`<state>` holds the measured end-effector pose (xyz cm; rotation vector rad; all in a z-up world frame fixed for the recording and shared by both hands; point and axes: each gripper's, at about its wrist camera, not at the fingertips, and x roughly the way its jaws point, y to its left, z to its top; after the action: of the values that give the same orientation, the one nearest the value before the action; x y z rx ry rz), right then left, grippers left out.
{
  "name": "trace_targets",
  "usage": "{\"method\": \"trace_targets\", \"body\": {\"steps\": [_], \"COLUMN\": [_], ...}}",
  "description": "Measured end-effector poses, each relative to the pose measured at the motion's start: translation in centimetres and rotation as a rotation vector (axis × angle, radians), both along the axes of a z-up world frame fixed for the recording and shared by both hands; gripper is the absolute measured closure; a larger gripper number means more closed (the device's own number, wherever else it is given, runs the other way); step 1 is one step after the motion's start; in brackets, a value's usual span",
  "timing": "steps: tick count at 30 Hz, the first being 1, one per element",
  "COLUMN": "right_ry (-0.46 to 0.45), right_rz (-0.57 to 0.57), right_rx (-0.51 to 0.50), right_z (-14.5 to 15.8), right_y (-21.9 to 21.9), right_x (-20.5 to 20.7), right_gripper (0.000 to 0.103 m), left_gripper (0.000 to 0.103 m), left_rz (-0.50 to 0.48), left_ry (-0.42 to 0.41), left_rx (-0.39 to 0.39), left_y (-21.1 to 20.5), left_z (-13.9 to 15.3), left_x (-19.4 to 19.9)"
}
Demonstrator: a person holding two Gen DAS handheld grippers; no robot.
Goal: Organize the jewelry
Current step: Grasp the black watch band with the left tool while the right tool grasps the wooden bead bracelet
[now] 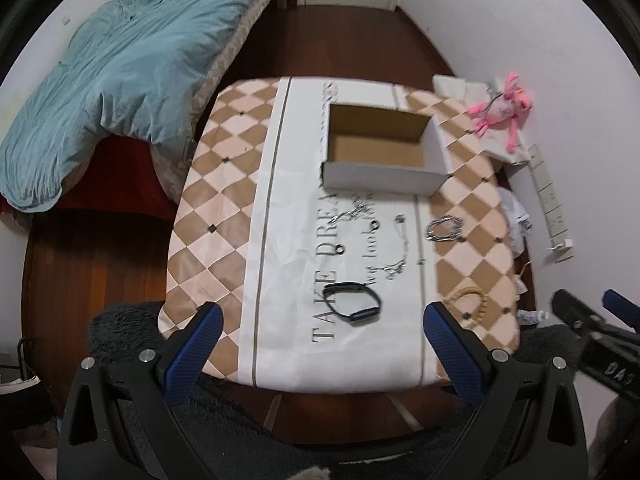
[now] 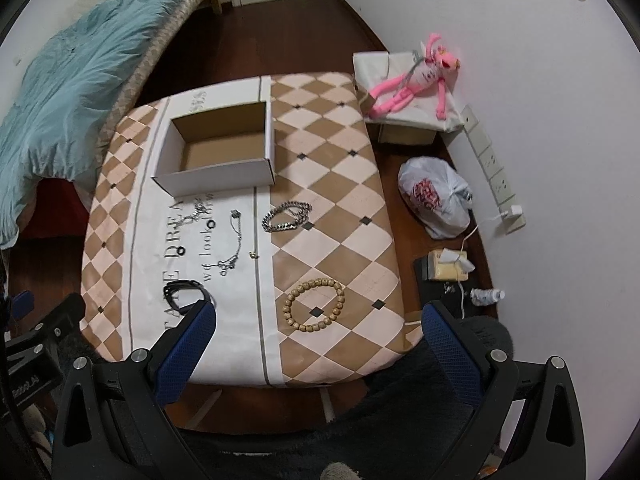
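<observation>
Above the checkered table (image 2: pixel 340 208), both grippers' fingers (image 1: pixel 200 344) (image 2: pixel 188 344) spread wide, holding nothing.

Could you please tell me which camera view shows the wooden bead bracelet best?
The right wrist view: the bead bracelet lies whole and sharp on the cloth. The left wrist view shows it blurred and partly hidden behind a finger of the left hand-held gripper.

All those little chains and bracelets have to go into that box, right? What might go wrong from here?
A few guesses. The thin silver necklace lies flat on the cloth, so wide blue fingers may slip off it or snag the tablecloth. The tiny gold piece beside it looks easy to miss or flick off the table. The wooden bead bracelet sits near the front edge; a clumsy nudge could roll it off. The open cardboard box is light-looking and might slide if bumped.
</observation>
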<state>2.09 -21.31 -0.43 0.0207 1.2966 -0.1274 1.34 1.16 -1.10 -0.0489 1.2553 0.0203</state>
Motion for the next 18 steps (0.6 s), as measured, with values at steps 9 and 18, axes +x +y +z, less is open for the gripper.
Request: {"method": "trace_targets", "body": {"steps": [9,18], "right_ry": [0.136,0.275], "right_rz": [-0.115,-0.186], "right_rx": [0.015,0.022], "right_z": [-9.7,-18.9], "right_y": [-3.7,-5.8], "right_x": [2.6,3.0], "right_gripper": [0.000,0.003], "left_gripper": [0.001,0.003], "left_rz": [-0.010,-0.062], "left_ry": [0.095,0.213], "left_rx": [0.057,0.020], "left_y": [0.7,-0.1], "left_z": [-7.5,-14.1], "left_x": [3.1,4.2]}}
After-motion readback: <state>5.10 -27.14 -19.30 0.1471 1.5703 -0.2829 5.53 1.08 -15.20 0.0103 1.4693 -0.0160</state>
